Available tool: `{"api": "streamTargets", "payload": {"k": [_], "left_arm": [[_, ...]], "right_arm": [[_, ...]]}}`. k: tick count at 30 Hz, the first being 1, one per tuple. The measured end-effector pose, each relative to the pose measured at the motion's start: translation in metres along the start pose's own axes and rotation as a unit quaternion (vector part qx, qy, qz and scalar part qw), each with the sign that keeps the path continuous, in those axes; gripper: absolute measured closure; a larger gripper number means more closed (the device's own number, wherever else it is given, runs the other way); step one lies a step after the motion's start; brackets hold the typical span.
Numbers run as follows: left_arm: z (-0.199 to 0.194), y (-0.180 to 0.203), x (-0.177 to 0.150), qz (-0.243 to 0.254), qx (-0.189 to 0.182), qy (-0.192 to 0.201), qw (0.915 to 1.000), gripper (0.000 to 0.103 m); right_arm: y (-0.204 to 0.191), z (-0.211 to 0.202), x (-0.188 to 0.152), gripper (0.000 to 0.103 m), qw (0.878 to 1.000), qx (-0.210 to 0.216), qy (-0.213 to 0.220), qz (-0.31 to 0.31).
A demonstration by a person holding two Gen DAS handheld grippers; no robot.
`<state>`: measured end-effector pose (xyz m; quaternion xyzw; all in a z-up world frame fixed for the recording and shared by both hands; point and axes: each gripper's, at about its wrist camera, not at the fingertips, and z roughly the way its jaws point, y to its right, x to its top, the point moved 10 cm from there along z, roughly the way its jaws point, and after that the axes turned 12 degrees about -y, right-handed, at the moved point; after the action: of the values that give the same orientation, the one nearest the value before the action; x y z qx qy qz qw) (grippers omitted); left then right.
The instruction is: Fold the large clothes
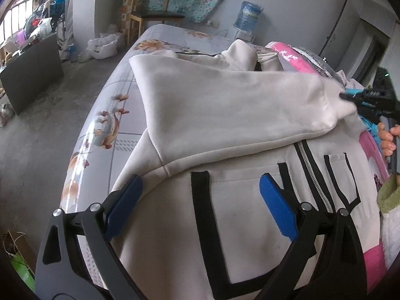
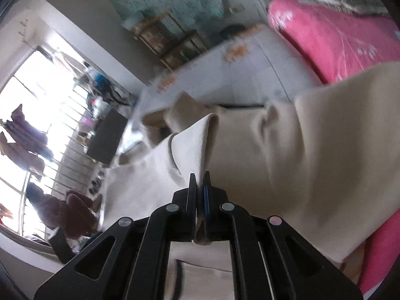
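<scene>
Cream fleece hoodie (image 1: pixel 225 115) lies spread on the bed (image 1: pixel 120 115), front up, zip and black-trimmed pockets facing us. We've got its sleeve (image 1: pixel 250 105) drawn across the chest, cuff end pinched in our right gripper (image 2: pixel 199 177), jaws clamped tight on the fabric w/ cloth bunched between the pads. Our left gripper (image 1: pixel 200 187) hovers over the lower front near a pocket, blue fingers (image 1: pixel 277 207) spread wide, holding nothing.

Progress, as we judge it: early. One sleeve is partway folded over but not laid flat; the other sleeve, the hood (image 1: pixel 242 55) and the body folds look undone.

Around us: pink blanket (image 1: pixel 295 57) and a heap of other laundry crowd the far side of the bed, right where the cuff is headed, so the sleeve could catch or land on them. Wooden chair (image 1: pixel 155 12) and water bottle (image 1: pixel 247 15) stand beyond the bed, well apart & not in the way
</scene>
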<state>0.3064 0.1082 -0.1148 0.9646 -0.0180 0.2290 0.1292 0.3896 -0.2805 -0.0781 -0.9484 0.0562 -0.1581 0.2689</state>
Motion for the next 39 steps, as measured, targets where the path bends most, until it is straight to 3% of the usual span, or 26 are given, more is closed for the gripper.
{"api": "streamTargets", "payload": {"k": [3,4,7,12,14,17,20,22,25,26,28,30,33,39], "left_arm": [[0.001,-0.001,0.000,-0.001,0.001,0.000,1.0000,0.012],[0.001,-0.001,0.000,0.000,0.003,0.000,1.0000,0.012],[0.002,-0.001,0.001,0.003,0.006,-0.001,1.0000,0.012],[0.002,-0.002,0.002,0.003,0.016,0.000,0.9999,0.012],[0.000,-0.004,0.001,0.004,0.036,-0.002,0.9993,0.019],[-0.007,-0.008,0.000,0.023,0.085,0.002,0.9961,0.026],[-0.012,-0.014,0.000,0.060,0.161,-0.001,0.9851,0.034],[-0.009,-0.016,-0.001,0.081,0.190,-0.014,0.9782,0.043],[0.000,-0.020,-0.003,0.095,0.208,-0.035,0.9727,0.056],[0.001,-0.020,-0.002,0.100,0.209,-0.034,0.9721,0.057],[0.000,-0.022,-0.001,0.107,0.223,-0.033,0.9684,0.071],[-0.001,-0.023,-0.001,0.108,0.229,-0.031,0.9667,0.076],[-0.002,-0.026,-0.002,0.109,0.247,-0.026,0.9624,0.094],[-0.019,-0.031,0.000,0.095,0.247,0.004,0.9642,0.096]], "right_arm": [[0.029,0.025,-0.007,0.093,0.998,-0.032,-0.051,0.024],[0.037,0.030,-0.010,0.087,0.997,-0.040,-0.062,0.026],[0.040,0.031,-0.017,0.078,0.997,-0.046,-0.068,0.012],[0.045,0.042,-0.027,0.079,0.993,-0.087,-0.084,-0.014],[0.045,0.041,-0.022,0.087,0.991,-0.099,-0.081,-0.023],[0.044,0.042,-0.024,0.089,0.990,-0.113,-0.083,-0.034],[0.045,0.042,-0.024,0.089,0.990,-0.111,-0.083,-0.030],[0.045,0.041,-0.024,0.089,0.990,-0.109,-0.082,-0.029],[0.046,0.041,-0.024,0.091,0.991,-0.107,-0.079,-0.027],[0.046,0.041,-0.024,0.093,0.991,-0.107,-0.078,-0.026],[0.046,0.040,-0.024,0.095,0.991,-0.106,-0.077,-0.025],[0.045,0.038,-0.024,0.096,0.991,-0.106,-0.074,-0.026],[0.043,0.036,-0.025,0.097,0.991,-0.111,-0.070,-0.032],[0.027,0.025,-0.027,0.098,0.992,-0.100,-0.060,-0.045]]}}
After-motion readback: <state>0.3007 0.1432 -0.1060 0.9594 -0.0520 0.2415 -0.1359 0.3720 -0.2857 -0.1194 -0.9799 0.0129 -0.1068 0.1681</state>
